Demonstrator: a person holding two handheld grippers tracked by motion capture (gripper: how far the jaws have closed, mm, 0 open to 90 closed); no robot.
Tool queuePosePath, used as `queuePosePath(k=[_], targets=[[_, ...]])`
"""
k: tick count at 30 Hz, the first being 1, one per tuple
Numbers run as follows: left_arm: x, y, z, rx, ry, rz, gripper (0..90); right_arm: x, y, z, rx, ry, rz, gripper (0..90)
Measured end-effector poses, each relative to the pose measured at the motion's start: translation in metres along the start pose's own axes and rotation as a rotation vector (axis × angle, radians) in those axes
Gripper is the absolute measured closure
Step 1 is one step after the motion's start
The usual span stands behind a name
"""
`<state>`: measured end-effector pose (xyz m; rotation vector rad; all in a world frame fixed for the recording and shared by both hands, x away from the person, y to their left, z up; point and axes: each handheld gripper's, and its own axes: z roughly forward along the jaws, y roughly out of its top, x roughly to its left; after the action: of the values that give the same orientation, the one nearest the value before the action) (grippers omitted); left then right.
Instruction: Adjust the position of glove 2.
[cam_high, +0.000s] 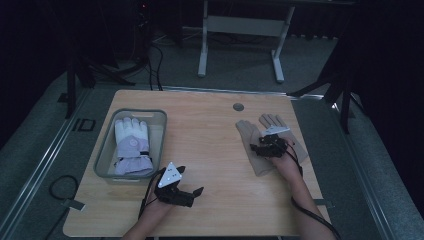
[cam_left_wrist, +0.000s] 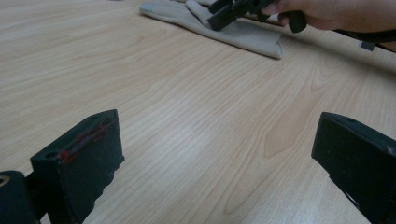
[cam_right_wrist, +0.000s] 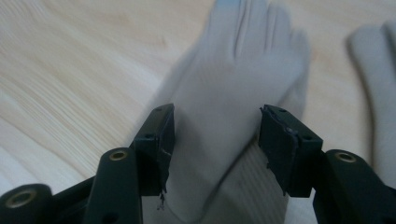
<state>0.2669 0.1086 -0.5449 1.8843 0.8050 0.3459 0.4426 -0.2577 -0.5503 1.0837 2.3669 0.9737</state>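
Two beige gloves lie flat at the table's right side. My right gripper is low over the nearer glove, its jaws standing on either side of the glove's palm. In the right gripper view the glove runs up between the jaws of the right gripper; I see no pinch in the fabric. The second beige glove lies just beyond, also at the edge of the right gripper view. My left gripper rests wide open near the front edge, with bare wood between its jaws.
A grey basket at the table's left holds a white and lavender padded glove. A round cable hole sits near the far edge. The left gripper view shows the right hand and gripper on the beige glove.
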Motion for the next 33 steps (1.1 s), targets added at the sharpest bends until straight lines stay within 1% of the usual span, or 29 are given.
queuePosePath(k=[1, 3, 4, 5, 6, 7, 8, 9, 11, 12, 13, 14, 16, 17, 18, 19, 23, 24, 25, 26, 27, 29, 30, 31, 32, 33], targets=[[0.0, 0.0, 0.0, 0.001, -0.003, 0.002, 1.9, -0.001, -0.002, 0.001, -0.009, 0.02, 0.024, 44.2], [-0.001, -0.001, 0.001, 0.006, -0.005, 0.002, 1.9, -0.003, -0.004, 0.001, -0.026, 0.028, 0.032, 44.9], [-0.001, -0.001, 0.002, 0.007, -0.006, 0.005, 1.9, -0.002, -0.005, 0.001, -0.034, 0.026, 0.036, 46.7], [-0.001, -0.001, 0.002, 0.005, -0.01, 0.006, 1.9, -0.002, -0.006, 0.0, -0.04, 0.029, 0.035, 52.2], [-0.001, -0.001, 0.002, 0.005, -0.01, 0.006, 1.9, -0.002, -0.006, 0.0, -0.04, 0.029, 0.035, 52.2], [-0.002, 0.0, 0.002, 0.006, -0.011, 0.008, 1.9, -0.002, -0.007, -0.001, -0.045, 0.021, 0.048, 60.2], [-0.002, 0.0, 0.002, 0.005, -0.01, 0.009, 1.9, -0.002, -0.006, -0.001, -0.044, 0.02, 0.047, 65.2], [-0.002, 0.0, 0.002, 0.003, -0.011, 0.008, 1.9, -0.001, -0.006, -0.001, -0.036, 0.016, 0.057, 70.7], [-0.002, 0.0, 0.001, 0.003, -0.008, 0.008, 1.9, 0.002, -0.005, -0.002, -0.028, 0.002, 0.064, 76.2], [-0.002, 0.0, 0.001, 0.003, -0.008, 0.008, 1.9, 0.002, -0.005, -0.002, -0.028, 0.002, 0.064, 76.2], [-0.002, 0.0, 0.001, 0.002, -0.008, 0.007, 1.9, 0.004, -0.004, -0.002, -0.025, -0.011, 0.067, 77.5], [-0.001, 0.0, 0.001, 0.004, -0.006, 0.01, 1.9, 0.009, -0.003, -0.002, -0.019, -0.034, 0.083, 78.8], [-0.001, 0.0, 0.002, 0.005, -0.006, 0.009, 1.9, 0.012, 0.0, -0.003, -0.013, -0.057, 0.107, 79.6], [-0.001, 0.0, 0.002, 0.004, -0.006, 0.007, 1.9, 0.013, 0.001, -0.004, -0.02, -0.065, 0.122, 79.7], [-0.001, 0.001, 0.002, 0.002, -0.004, 0.007, 1.9, 0.014, 0.002, -0.005, -0.028, -0.065, 0.137, 79.8], [-0.002, 0.001, 0.001, 0.001, -0.004, 0.012, 1.9, 0.016, 0.004, -0.007, -0.036, -0.066, 0.162, 79.8], [-0.001, 0.001, 0.001, -0.001, 0.001, 0.01, 1.9, 0.029, 0.015, -0.015, -0.057, -0.086, 0.184, 79.9], [-0.001, 0.001, 0.001, -0.001, 0.001, 0.01, 1.9, 0.029, 0.015, -0.015, -0.057, -0.086, 0.184, 79.9], [-0.001, 0.001, 0.001, -0.001, 0.001, 0.01, 1.9, 0.032, 0.018, -0.018, -0.063, -0.088, 0.195, 80.0], [-0.001, 0.001, 0.0, -0.006, 0.004, 0.012, 1.9, 0.039, 0.027, -0.024, -0.081, -0.098, 0.202, 80.2], [-0.001, 0.002, 0.0, -0.009, 0.005, 0.012, 1.9, 0.042, 0.031, -0.027, -0.088, -0.093, 0.203, 80.3], [-0.001, 0.002, 0.0, -0.012, 0.009, 0.013, 1.9, 0.048, 0.039, -0.034, -0.109, -0.098, 0.211, 80.3], [-0.001, 0.002, 0.0, -0.012, 0.009, 0.013, 1.9, 0.048, 0.039, -0.034, -0.109, -0.098, 0.211, 80.3], [-0.001, 0.002, 0.0, -0.014, 0.012, 0.01, 1.9, 0.054, 0.047, -0.039, -0.125, -0.102, 0.222, 80.3], [-0.001, 0.002, 0.0, -0.014, 0.012, 0.01, 1.9, 0.056, 0.049, -0.041, -0.133, -0.107, 0.225, 80.3], [0.0, 0.002, -0.001, -0.013, 0.016, 0.012, 1.9, 0.06, 0.054, -0.044, -0.136, -0.106, 0.24, 80.3]])
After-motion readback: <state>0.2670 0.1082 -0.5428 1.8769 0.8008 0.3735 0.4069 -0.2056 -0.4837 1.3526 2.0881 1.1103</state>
